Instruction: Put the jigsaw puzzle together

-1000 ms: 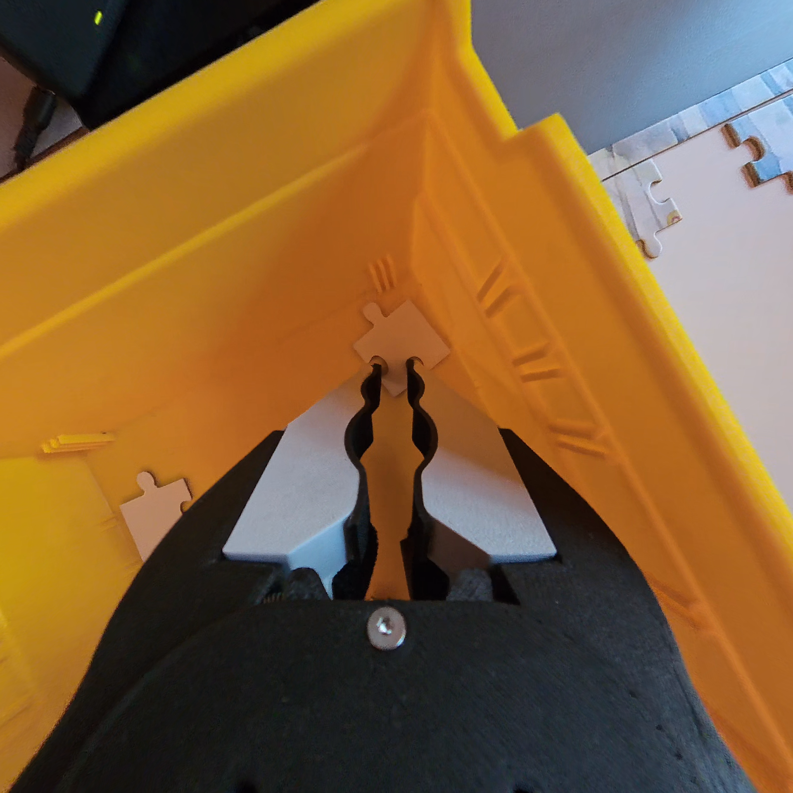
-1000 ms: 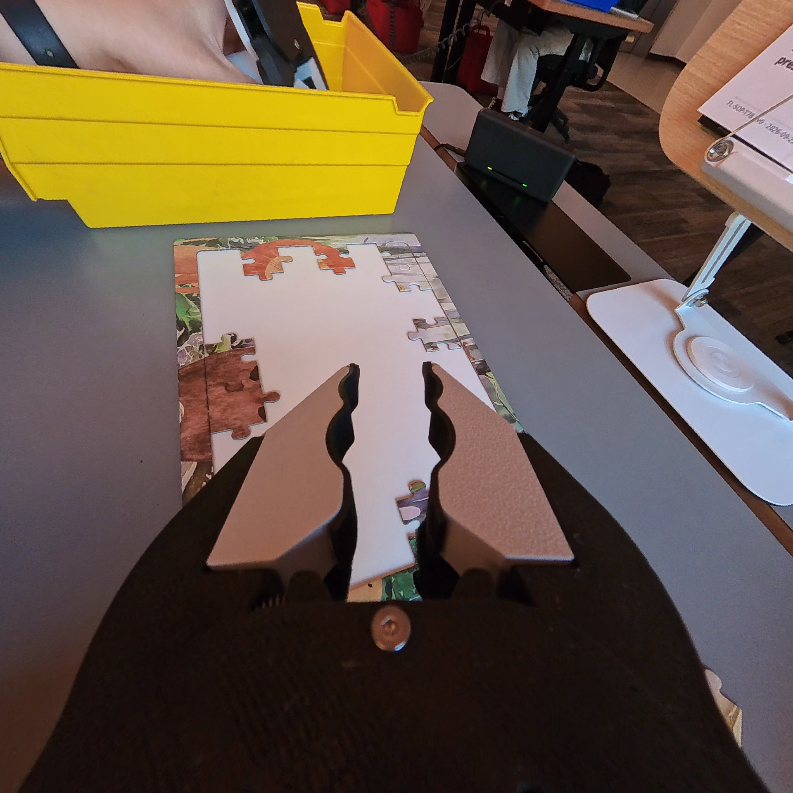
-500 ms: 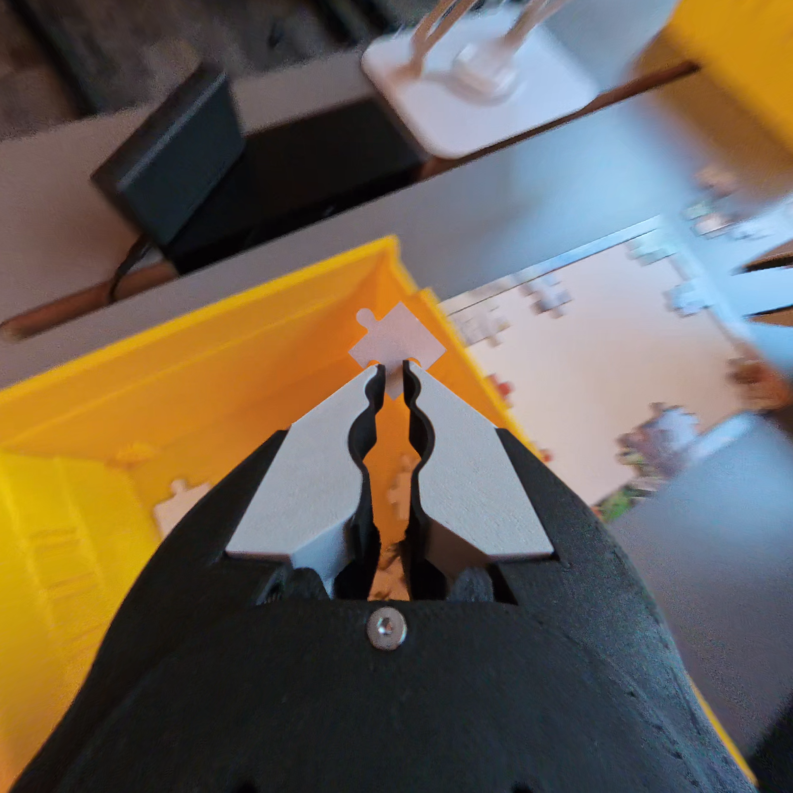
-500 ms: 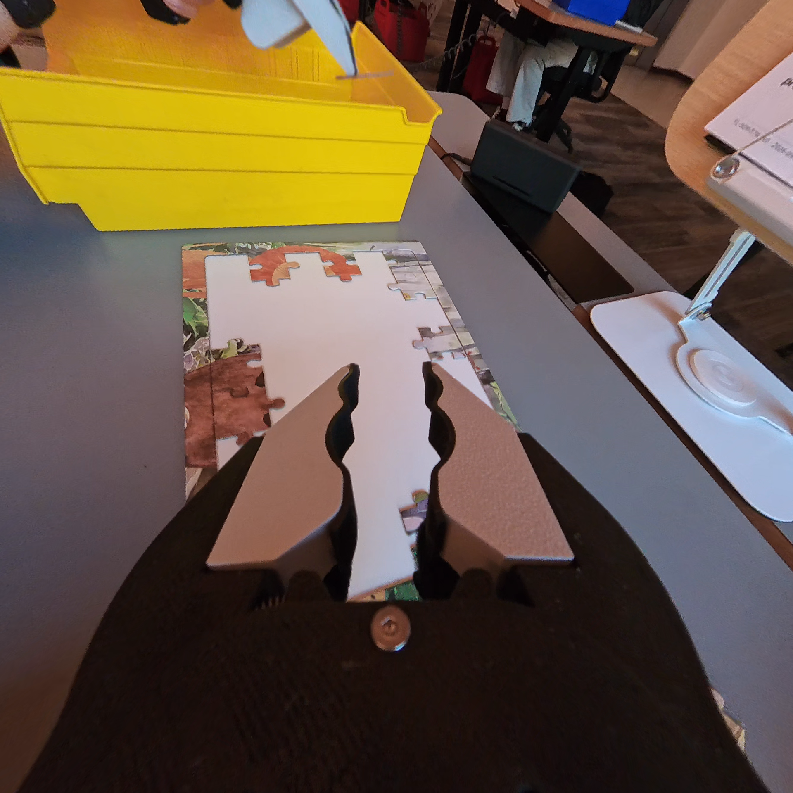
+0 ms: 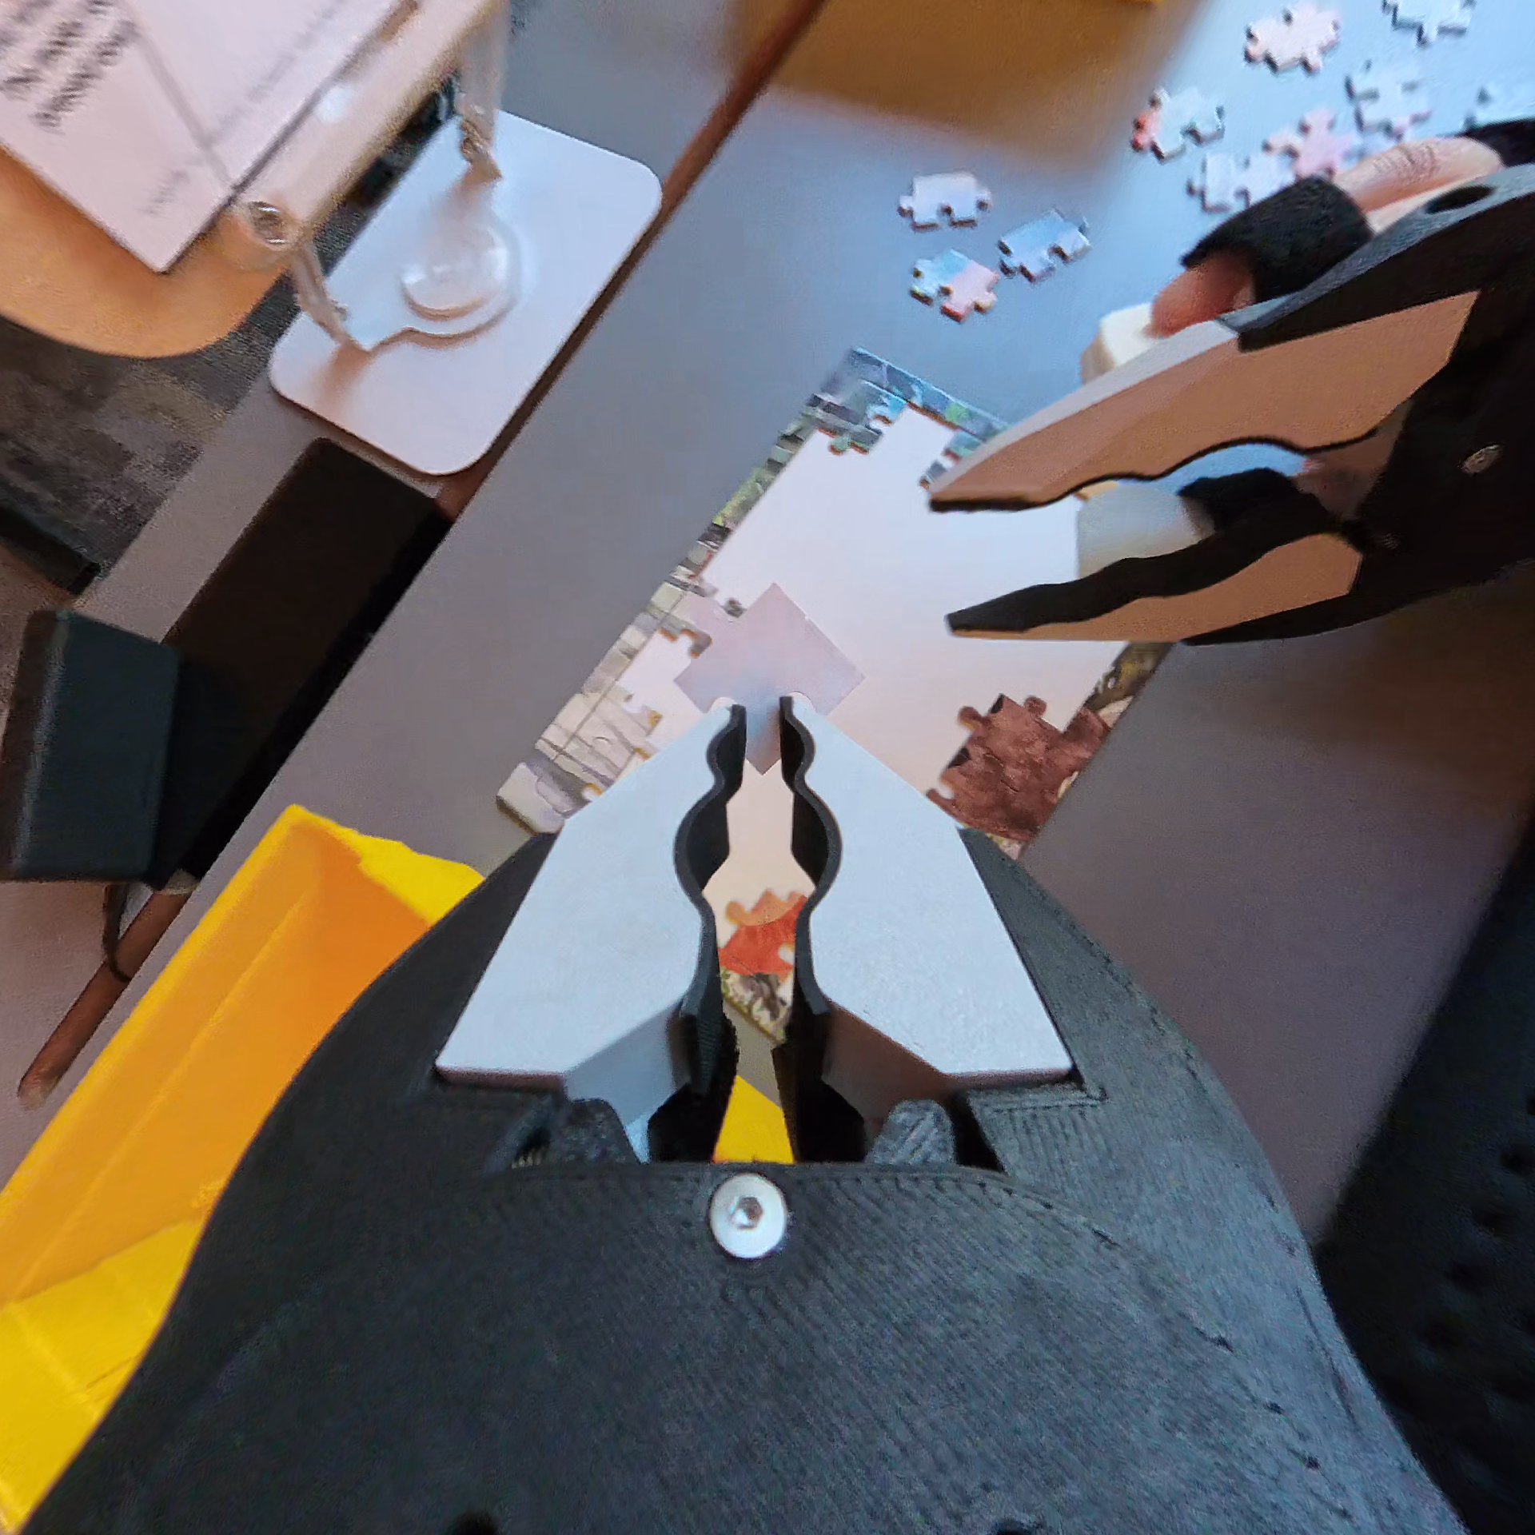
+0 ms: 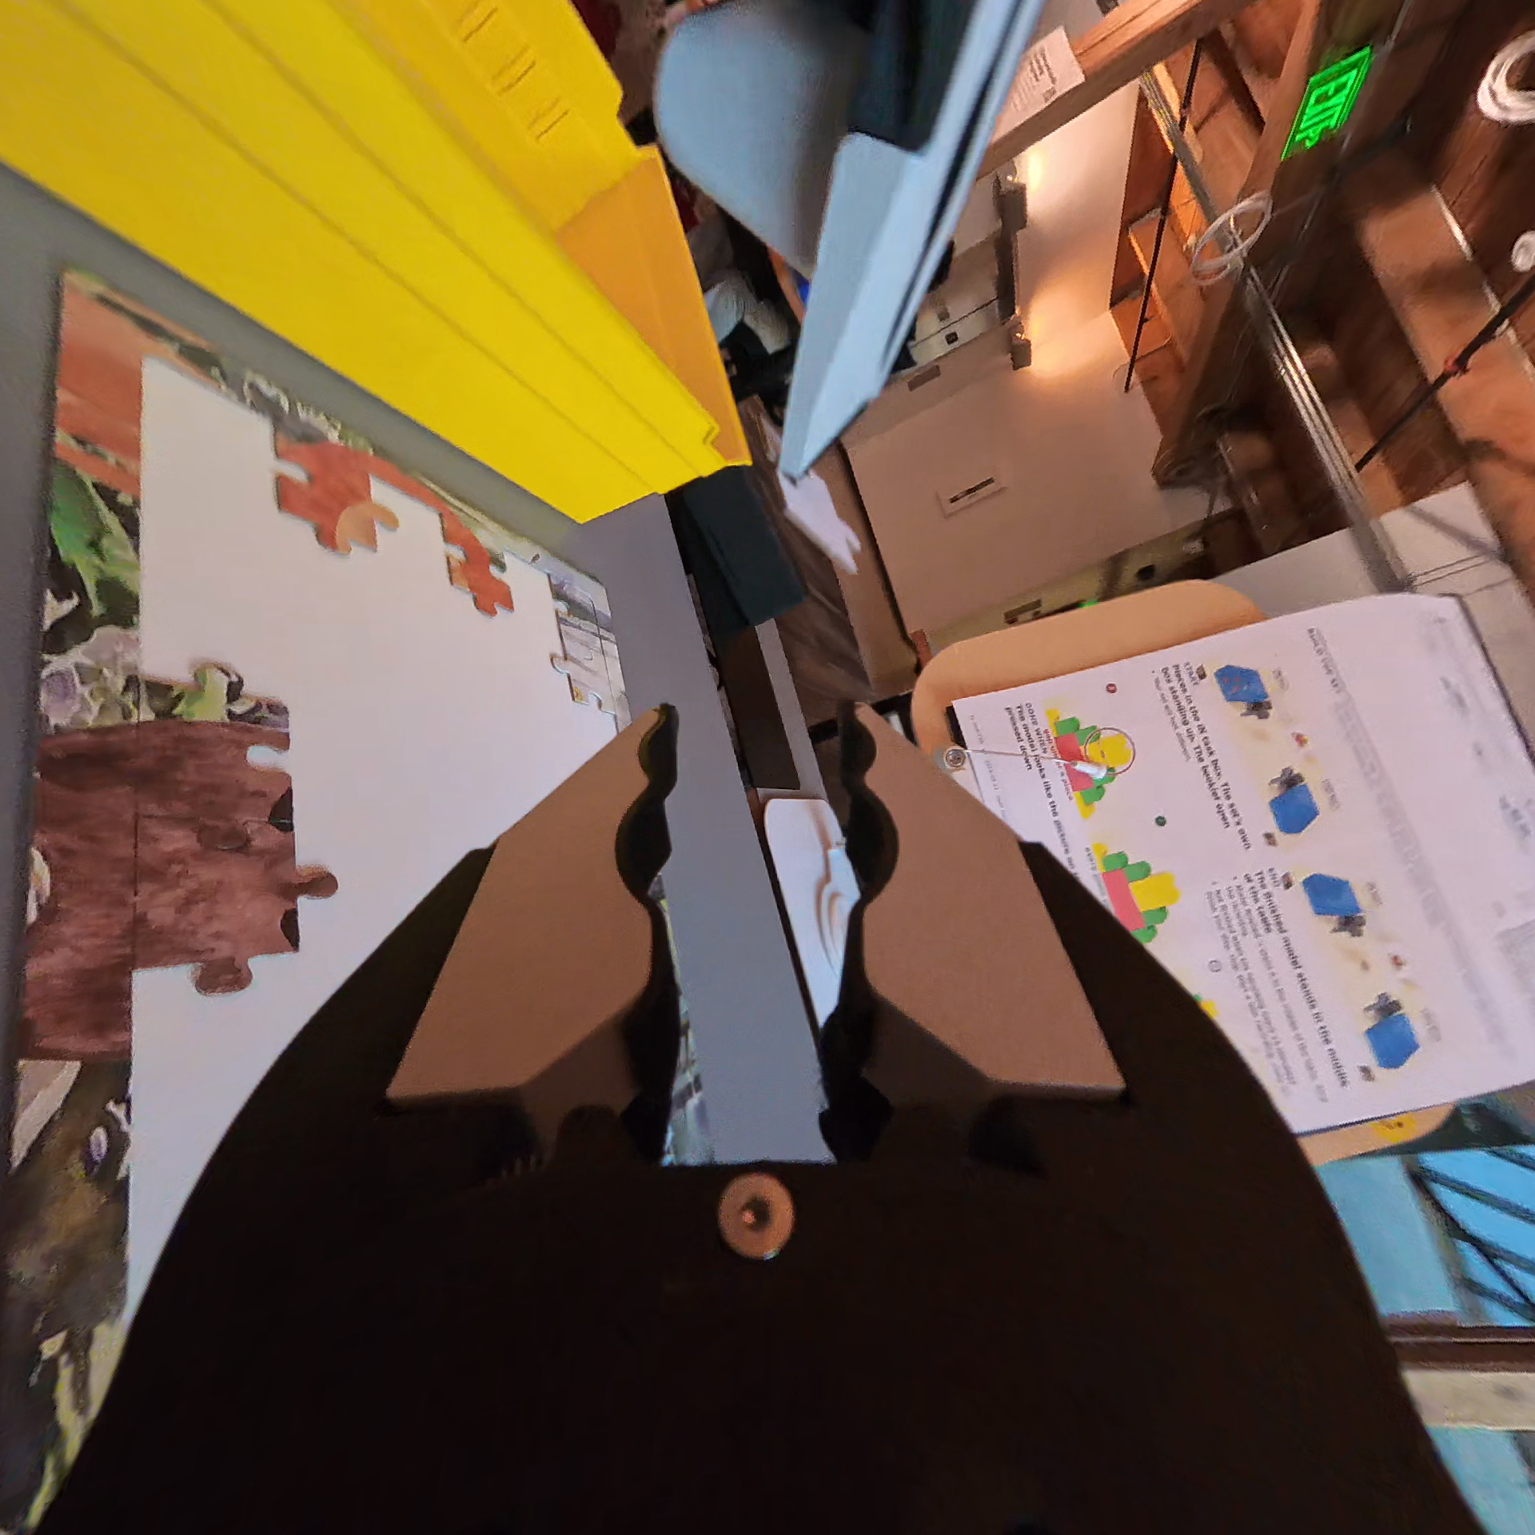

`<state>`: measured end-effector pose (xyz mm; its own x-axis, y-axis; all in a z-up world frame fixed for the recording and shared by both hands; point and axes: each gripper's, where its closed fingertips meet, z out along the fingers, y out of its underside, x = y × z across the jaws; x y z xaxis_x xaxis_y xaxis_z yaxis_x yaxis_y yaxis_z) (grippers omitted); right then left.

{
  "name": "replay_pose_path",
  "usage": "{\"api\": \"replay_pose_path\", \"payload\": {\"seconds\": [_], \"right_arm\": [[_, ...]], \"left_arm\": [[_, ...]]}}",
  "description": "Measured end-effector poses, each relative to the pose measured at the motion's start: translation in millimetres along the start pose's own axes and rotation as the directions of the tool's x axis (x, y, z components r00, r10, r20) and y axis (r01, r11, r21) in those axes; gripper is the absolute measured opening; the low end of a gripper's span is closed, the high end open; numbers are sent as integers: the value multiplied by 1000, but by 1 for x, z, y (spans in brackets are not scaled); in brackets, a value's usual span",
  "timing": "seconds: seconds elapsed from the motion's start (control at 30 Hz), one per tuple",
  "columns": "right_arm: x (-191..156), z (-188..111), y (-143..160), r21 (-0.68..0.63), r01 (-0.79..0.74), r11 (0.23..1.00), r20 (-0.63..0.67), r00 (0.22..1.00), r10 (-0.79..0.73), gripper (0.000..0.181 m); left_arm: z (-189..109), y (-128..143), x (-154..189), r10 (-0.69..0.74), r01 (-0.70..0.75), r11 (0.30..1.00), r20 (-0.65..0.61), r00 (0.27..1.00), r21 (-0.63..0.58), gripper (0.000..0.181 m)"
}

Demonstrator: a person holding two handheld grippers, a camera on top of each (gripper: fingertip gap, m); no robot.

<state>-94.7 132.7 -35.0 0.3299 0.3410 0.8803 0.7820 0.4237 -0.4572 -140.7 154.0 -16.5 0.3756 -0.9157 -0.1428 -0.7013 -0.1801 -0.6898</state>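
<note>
Left tongs (image 5: 757,713) are now out of the yellow bin (image 5: 208,997), clamping a pale puzzle piece (image 5: 768,656) by one corner above the puzzle board (image 5: 897,540) on the bench (image 5: 1246,789). Right tongs (image 6: 752,723) are hovering apart, empty. Advice: turn the piece picture-side up, then align tabs before pressing.

The left gripper (image 5: 757,716) has matt grey fingers (image 5: 901,930) on a black printed plastic body with fine layer lines, and a shiny metal screw (image 5: 747,1228) behind the fingers. Between the fingertips is a puzzle piece (image 5: 768,658) of plain matt cardboard. Left of the fingers, the yellow bin (image 5: 191,1055) looks like smooth, slightly glossy plastic. Beyond the fingertips, the grey table (image 5: 631,365) is smooth and matt.
</note>
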Motion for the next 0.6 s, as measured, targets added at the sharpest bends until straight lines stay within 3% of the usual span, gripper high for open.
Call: {"api": "replay_pose_path", "payload": {"seconds": [0.23,0.3,0.33,0.4,0.47,0.53,0.6], "right_arm": [[-10,1,-9,13,79,997,11,997,-79,32],[-17,1,-7,9,81,997,43,996,-82,18],[-21,0,-7,17,70,997,75,995,-71,1],[-25,2,-2,9,-20,1000,120,993,19,2],[-23,2,0,15,-216,976,168,963,210,1],[-14,1,-7,37,-522,852,265,827,495,1],[3,-5,-18,27,-825,564,411,524,746,1]], "left_arm": [[27,2,43,94,-105,990,-113,989,-93,6],[32,2,49,100,-113,990,-143,985,-88,6],[33,2,50,95,-108,991,-155,983,-82,4],[30,-1,40,67,-75,996,-136,989,-56,0],[20,-12,30,-4,8,1000,-143,990,29,20],[6,-27,25,-97,129,982,-218,971,137,43],[-6,-41,22,-177,253,942,-316,932,220,49]]}}
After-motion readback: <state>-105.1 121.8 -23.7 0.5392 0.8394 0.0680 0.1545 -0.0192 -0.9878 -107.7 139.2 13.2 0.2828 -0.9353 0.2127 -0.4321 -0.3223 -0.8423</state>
